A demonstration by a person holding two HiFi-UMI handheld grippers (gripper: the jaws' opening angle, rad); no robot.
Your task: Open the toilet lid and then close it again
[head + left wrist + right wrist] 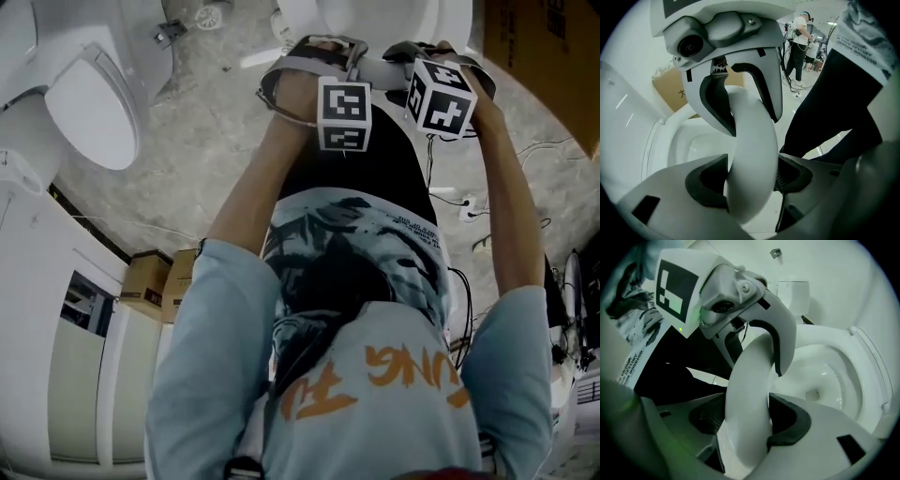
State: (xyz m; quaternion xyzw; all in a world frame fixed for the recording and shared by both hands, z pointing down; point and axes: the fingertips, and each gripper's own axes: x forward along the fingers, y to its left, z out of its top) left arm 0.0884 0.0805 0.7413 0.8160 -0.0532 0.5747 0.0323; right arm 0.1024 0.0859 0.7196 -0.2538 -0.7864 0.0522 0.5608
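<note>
The white toilet lid (382, 68) stands at the top of the head view, and both grippers hold its front edge side by side. My left gripper (323, 49) is shut on that edge; in the left gripper view its pads press both faces of the curved lid (750, 140). Just to its right, my right gripper (427, 52) is shut on the same edge (750, 380). The lid's edge is lifted off the toilet: the open bowl (820, 376) and its rim (862, 352) show beyond it. Each gripper view shows the other gripper clamped further along the lid.
A second toilet (89, 103) with its lid down stands at the upper left on the marbled floor. Cardboard boxes (145, 281) and a white unit (37, 309) line the left side. Cables (469, 206) lie at the right. People (799, 42) stand far off.
</note>
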